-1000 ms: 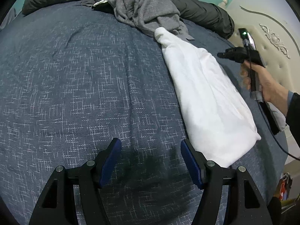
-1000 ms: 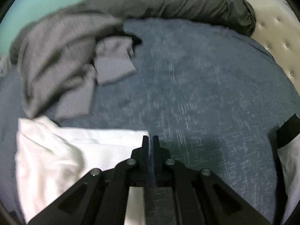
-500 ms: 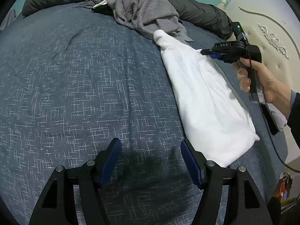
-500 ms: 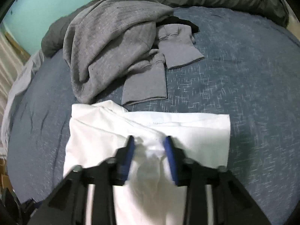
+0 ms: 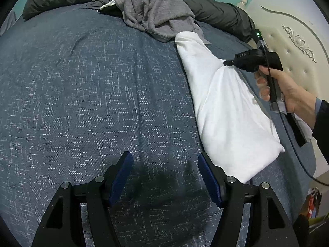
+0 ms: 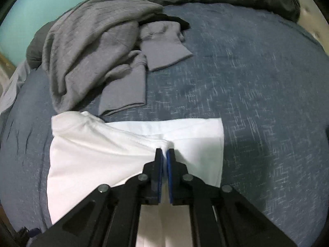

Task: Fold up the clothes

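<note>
A folded white garment (image 5: 230,119) lies on the right side of the blue bedspread (image 5: 82,92). My right gripper (image 5: 226,63), held by a person's hand (image 5: 287,88), pinches a ridge of it, and the cloth tents up at the tips. In the right wrist view the jaws of the right gripper (image 6: 165,154) are closing, with a fold of the white garment (image 6: 102,154) pressed between the blue pads. A crumpled grey garment (image 5: 156,14) lies beyond it; its sleeves (image 6: 164,49) rest just past the white edge. My left gripper (image 5: 164,173) stands open over bare bedspread, holding nothing.
A dark grey rolled duvet (image 5: 216,14) runs along the far edge of the bed. A cream padded headboard (image 5: 292,37) stands at the right. A black cable (image 5: 292,144) hangs from the right gripper over the bed's right edge.
The right gripper came down onto the white garment, opened around a fold and closed on it, so the cloth now tents up. The left gripper has not moved.
</note>
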Demonstrator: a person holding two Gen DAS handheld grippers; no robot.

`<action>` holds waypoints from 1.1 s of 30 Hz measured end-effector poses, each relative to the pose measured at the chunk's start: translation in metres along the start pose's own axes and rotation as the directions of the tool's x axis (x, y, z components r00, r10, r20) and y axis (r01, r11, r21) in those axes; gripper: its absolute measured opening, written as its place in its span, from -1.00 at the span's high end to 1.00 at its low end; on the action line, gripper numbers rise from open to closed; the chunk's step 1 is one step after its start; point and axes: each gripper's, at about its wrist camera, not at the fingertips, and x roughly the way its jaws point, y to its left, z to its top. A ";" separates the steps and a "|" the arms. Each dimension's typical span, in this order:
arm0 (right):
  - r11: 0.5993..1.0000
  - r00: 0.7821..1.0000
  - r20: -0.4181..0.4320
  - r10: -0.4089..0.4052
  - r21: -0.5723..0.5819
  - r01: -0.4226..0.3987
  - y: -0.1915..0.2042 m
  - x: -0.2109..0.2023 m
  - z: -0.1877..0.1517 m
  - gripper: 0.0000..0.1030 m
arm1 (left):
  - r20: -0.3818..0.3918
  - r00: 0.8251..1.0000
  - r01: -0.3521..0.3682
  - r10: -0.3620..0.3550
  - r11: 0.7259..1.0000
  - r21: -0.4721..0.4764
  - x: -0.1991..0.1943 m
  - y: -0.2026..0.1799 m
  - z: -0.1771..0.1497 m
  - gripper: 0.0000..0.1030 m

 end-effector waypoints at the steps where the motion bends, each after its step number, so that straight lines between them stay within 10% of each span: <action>1: 1.000 1.000 0.014 0.013 0.012 -0.013 -0.002 -0.003 0.000 0.86 | 0.001 1.000 0.001 -0.001 1.000 -0.001 0.000 0.000 0.000 -0.36; 8: 0.996 0.995 0.064 0.075 0.034 -0.077 -0.017 -0.031 -0.011 0.52 | 0.008 1.000 0.015 -0.015 1.000 -0.001 -0.005 -0.006 -0.004 -0.36; 19: 0.982 0.982 -0.023 0.187 0.001 -0.187 -0.017 -0.043 -0.064 0.52 | -0.028 0.996 0.083 -0.082 0.996 0.023 0.003 -0.030 -0.009 -0.36; 23: 0.977 0.976 -0.024 0.215 0.006 -0.215 -0.014 -0.042 -0.069 0.94 | -0.045 0.993 0.107 -0.106 0.994 0.028 0.008 -0.035 -0.010 -0.35; 33: 0.967 0.980 -0.015 0.200 0.167 -0.195 -0.042 -0.047 -0.079 0.93 | -0.050 0.989 0.139 -0.138 0.990 0.030 0.011 -0.036 -0.007 -0.26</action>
